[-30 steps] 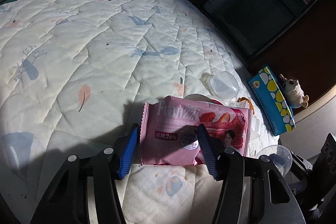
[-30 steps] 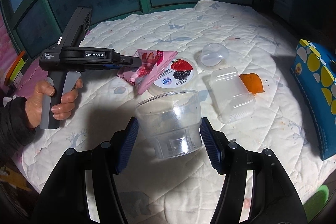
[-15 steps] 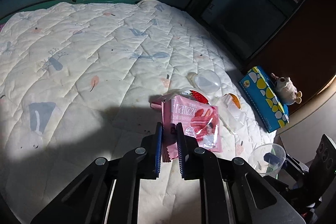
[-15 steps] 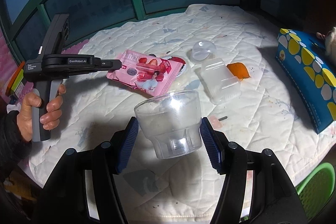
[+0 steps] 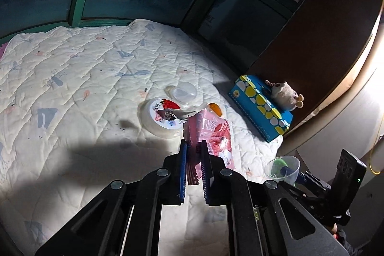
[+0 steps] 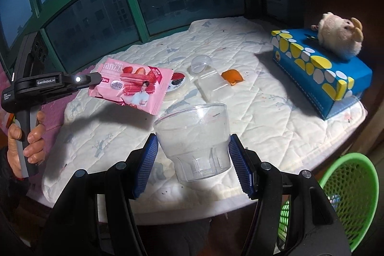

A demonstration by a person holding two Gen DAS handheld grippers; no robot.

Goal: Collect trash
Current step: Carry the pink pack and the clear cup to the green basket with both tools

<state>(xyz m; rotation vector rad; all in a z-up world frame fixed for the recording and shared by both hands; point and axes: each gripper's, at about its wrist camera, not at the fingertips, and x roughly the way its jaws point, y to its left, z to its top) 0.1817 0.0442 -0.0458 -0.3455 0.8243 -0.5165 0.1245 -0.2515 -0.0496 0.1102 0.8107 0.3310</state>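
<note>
My left gripper (image 5: 193, 150) is shut on one edge of a pink snack wrapper (image 5: 214, 136), which hangs clear of the quilted mat (image 5: 84, 88). From the right wrist view the same wrapper (image 6: 132, 85) is held in the air at the left by that left gripper (image 6: 96, 75). A clear plastic cup (image 6: 196, 140) sits tilted between the blue pads of my right gripper (image 6: 193, 160), which is shut on it. On the mat lie a round yogurt tub (image 5: 163, 116), a clear dome lid (image 5: 184, 92), a clear rectangular container (image 6: 211, 85) and an orange peel (image 6: 232, 76).
A blue and yellow tissue box (image 6: 319, 68) with a plush toy (image 6: 340, 37) on top stands at the mat's right edge. A green mesh basket (image 6: 348, 196) sits low at the right, beyond the mat's near edge. Dark windows with green frames run behind.
My left gripper closed on the pink wrapper and lifted it off the mat, uncovering the yogurt tub. My right gripper drew back toward the mat's near edge with the cup; the green basket came into view.
</note>
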